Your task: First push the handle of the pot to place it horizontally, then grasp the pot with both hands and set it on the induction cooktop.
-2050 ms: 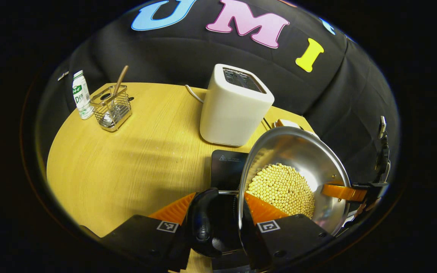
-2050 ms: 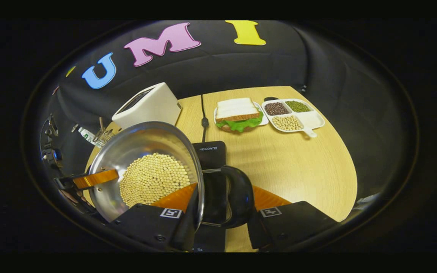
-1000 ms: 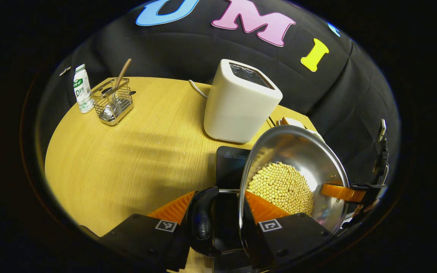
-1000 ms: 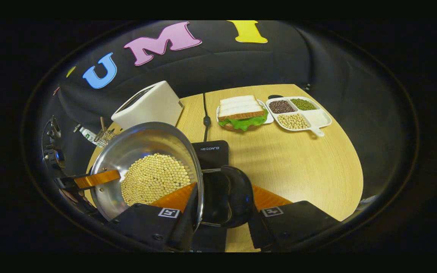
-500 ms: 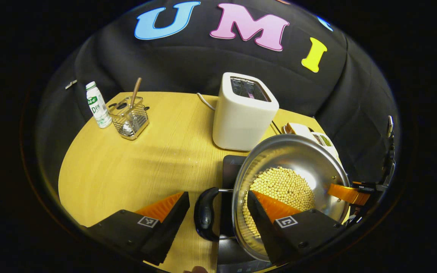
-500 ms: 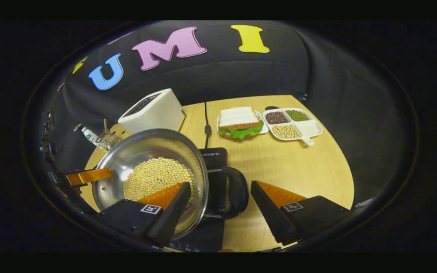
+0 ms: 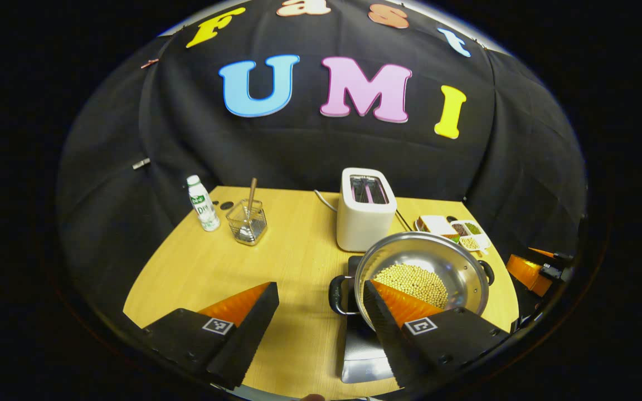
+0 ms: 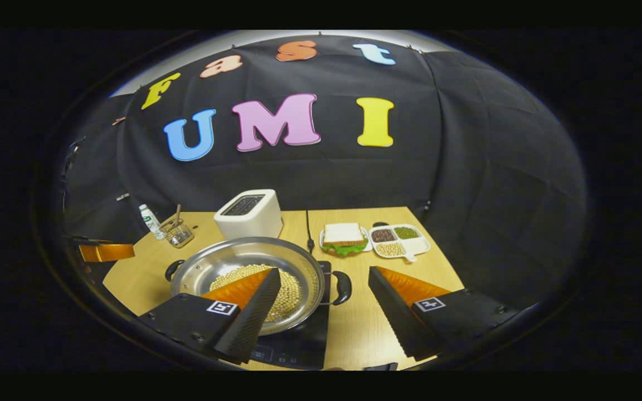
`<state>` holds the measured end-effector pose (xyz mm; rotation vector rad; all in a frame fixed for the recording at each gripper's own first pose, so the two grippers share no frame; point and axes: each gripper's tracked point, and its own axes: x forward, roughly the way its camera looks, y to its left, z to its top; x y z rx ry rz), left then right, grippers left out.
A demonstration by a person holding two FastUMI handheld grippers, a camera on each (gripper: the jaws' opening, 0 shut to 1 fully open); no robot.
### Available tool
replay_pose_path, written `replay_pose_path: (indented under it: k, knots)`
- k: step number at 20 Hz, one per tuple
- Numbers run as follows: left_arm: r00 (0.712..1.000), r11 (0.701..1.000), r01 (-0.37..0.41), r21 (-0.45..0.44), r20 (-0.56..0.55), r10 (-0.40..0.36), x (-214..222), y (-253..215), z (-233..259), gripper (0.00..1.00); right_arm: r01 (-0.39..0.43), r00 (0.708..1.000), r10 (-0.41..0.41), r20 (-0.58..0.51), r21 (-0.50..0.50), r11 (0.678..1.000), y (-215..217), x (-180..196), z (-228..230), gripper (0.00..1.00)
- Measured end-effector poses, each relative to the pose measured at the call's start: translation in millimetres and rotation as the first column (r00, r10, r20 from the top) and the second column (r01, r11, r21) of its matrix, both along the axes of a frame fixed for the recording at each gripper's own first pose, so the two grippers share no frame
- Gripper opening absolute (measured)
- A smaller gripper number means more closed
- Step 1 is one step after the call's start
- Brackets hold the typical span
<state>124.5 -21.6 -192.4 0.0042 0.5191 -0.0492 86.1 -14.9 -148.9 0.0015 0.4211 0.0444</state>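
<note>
Both tools wide open and empty, pot resting on the induction cooktop.

Left tool [image 7: 316,312] and right tool [image 8: 324,303] each have their fingers spread far apart and hold nothing; both hang above the near edge of the tabletop [image 7: 198,278], away from the pot [image 8: 226,267]. The steel pot, with soybeans [image 8: 290,292] inside, sits on the black induction cooktop [image 8: 304,340], its two loop handles [image 7: 336,294] pointing out to the sides. To my judgement the placing is done. The risk now is a bump: if a tool swings low, it may catch a handle or the rim and slide the pot off center, and the beans may spill. The pot seems to overhang the cooktop a little, so it may rock. A white toaster [image 7: 364,209] stands close behind it.
</note>
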Motion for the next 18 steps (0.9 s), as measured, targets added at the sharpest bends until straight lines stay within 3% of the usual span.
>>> replay_pose_path:
  k: [5, 9, 14, 18]
  knots:
    - [0.981, 0.998, -0.065, 0.019, 0.186, 0.060, -57.4, 25.1, 49.9, 0.96, -0.002, 0.983, -0.003, 0.184, 0.029, 1.000, 19.0, -56.5, 68.4, 0.99]
    - [0.951, 0.997, -0.056, -0.044, 0.303, 0.066, -106.7, 23.2, 74.8, 0.95, 0.009, 0.949, -0.024, 0.315, 0.047, 0.999, 19.4, -105.1, 101.2, 0.99]
    - [0.905, 0.999, -0.047, -0.010, 0.423, 0.047, -165.8, 28.6, 102.0, 0.95, 0.042, 0.926, -0.069, 0.370, 0.082, 0.996, 9.4, -159.2, 117.4, 0.98]
    - [0.913, 0.997, -0.041, -0.071, 0.403, 0.066, -200.3, 32.8, 79.5, 0.95, 0.029, 0.925, -0.061, 0.376, 0.089, 0.996, 6.0, -195.2, 112.6, 0.98]
